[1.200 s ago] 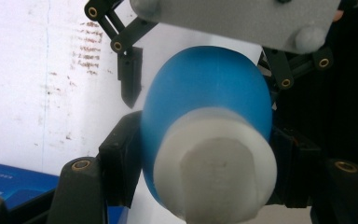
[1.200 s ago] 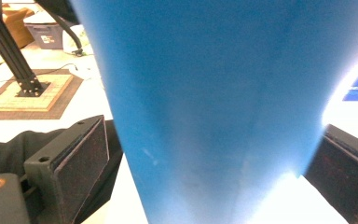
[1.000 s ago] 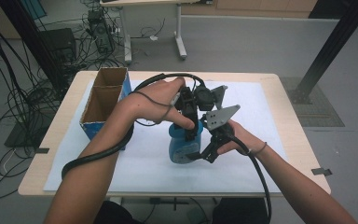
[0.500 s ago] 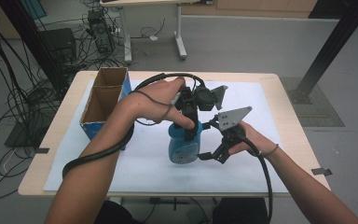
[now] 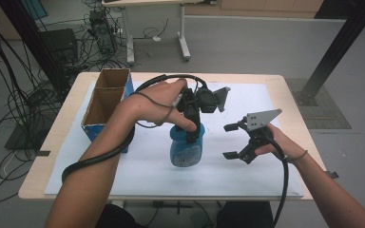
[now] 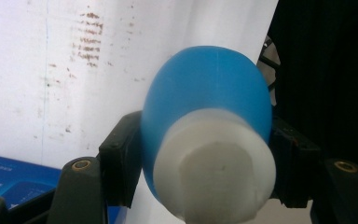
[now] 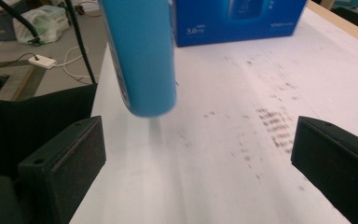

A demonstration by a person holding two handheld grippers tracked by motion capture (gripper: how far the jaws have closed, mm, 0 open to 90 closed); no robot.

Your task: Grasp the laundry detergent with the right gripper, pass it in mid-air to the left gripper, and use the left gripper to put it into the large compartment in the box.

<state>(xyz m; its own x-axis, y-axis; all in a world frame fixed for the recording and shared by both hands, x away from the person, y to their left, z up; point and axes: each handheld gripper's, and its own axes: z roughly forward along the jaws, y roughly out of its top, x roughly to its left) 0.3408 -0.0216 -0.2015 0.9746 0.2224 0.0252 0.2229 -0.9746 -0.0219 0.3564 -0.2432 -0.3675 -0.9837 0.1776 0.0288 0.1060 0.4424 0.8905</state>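
Blue bottle (image 5: pixel 185 149) mid-sheet between left gripper's (image 5: pixel 193 134) jaws; open right gripper (image 5: pixel 231 141) apart.

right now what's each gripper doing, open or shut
Left gripper: closed on the blue bottle, near its white cap.
Right gripper: open, holding nothing.

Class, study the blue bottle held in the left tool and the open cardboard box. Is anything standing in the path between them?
Nothing visible does. The blue bottle, gripped by the left tool, has bare white sheet between it and the cardboard box. The right tool is on the bottle's other side.
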